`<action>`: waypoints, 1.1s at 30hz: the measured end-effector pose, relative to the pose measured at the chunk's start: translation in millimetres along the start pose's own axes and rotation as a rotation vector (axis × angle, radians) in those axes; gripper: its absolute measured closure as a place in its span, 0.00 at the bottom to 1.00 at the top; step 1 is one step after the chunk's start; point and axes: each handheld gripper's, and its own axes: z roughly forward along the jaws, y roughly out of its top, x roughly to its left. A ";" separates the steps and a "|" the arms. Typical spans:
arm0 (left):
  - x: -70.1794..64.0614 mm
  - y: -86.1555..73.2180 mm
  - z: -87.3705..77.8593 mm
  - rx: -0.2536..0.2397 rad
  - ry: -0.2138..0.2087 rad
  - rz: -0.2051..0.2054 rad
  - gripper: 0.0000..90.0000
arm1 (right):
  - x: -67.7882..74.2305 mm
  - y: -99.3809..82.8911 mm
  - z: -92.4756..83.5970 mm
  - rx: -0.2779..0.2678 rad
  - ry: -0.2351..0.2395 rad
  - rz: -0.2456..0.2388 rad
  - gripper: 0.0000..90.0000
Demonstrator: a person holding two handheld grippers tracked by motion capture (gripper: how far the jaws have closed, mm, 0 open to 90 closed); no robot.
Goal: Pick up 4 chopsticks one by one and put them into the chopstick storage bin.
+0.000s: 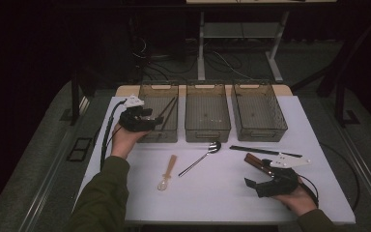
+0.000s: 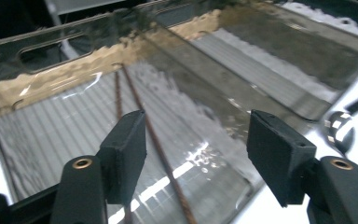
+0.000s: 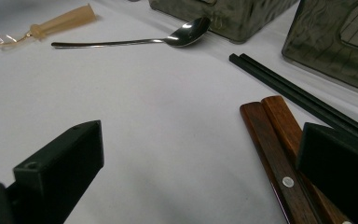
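Observation:
My left gripper hovers over the near end of the left clear bin, jaws open with nothing between them. A pair of brown chopsticks lies on that bin's ribbed floor below the jaws. My right gripper rests low over the white table near the front right, open. Two wood-handled utensils lie side by side by its right jaw, which hides their near ends.
Middle bin and right bin stand in a row with the left one. On the white table lie black chopsticks, a metal spoon and a beige-handled utensil.

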 end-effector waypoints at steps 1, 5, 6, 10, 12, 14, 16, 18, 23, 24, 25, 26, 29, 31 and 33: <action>-3.0 -0.7 -1.8 0.000 -0.015 -0.002 0.39 | 0.6 0.1 -0.4 -0.001 0.001 0.000 0.01; -14.8 -3.1 -9.0 0.010 -0.034 0.028 0.34 | 2.6 -1.0 -0.9 0.003 0.001 -0.009 0.01; -17.3 -3.9 -10.6 0.008 -0.042 0.034 0.33 | 3.0 -1.2 -1.6 0.004 0.001 -0.005 0.01; -27.1 -9.7 -14.2 -0.002 -0.062 0.049 0.31 | 0.6 -2.1 -2.7 0.000 0.000 0.009 0.01; -31.5 -11.0 -16.2 0.009 -0.072 0.055 0.29 | -0.2 -1.8 -2.3 -0.003 0.002 0.010 0.01; -35.7 -14.5 -18.8 0.001 -0.088 0.054 0.29 | 0.3 -1.6 -2.2 0.001 0.003 0.006 0.01; -39.6 -20.1 -20.6 -0.001 -0.096 0.047 0.27 | 1.1 -1.5 -2.6 -0.004 0.005 -0.002 0.01; -42.8 -26.9 -22.2 0.006 -0.112 0.043 0.26 | 1.5 -1.3 -2.7 -0.003 0.005 -0.004 0.01; -53.3 -46.6 -26.2 0.029 -0.120 0.057 0.21 | 1.8 -1.9 -4.0 0.001 0.000 -0.010 0.01; -55.8 -50.7 -26.9 0.029 -0.129 0.058 0.20 | 1.6 -1.8 -4.7 -0.002 -0.001 -0.011 0.01; -58.7 -54.6 -27.7 0.034 -0.136 0.062 0.18 | 1.6 -1.2 -5.6 -0.004 -0.003 -0.008 0.01; -61.7 -58.0 -28.2 0.041 -0.144 0.068 0.17 | 1.7 -0.5 -6.3 -0.010 -0.004 -0.006 0.01; -72.0 -66.1 -30.2 0.060 -0.160 0.097 0.15 | 2.5 -0.9 -6.8 -0.006 -0.007 -0.007 0.01; -78.6 -72.4 -31.4 0.061 -0.170 0.107 0.15 | 2.5 -1.4 -6.3 -0.006 -0.006 -0.008 0.01; -83.6 -79.0 -32.2 0.063 -0.179 0.109 0.15 | 2.4 -0.5 -5.7 -0.008 -0.003 -0.008 0.01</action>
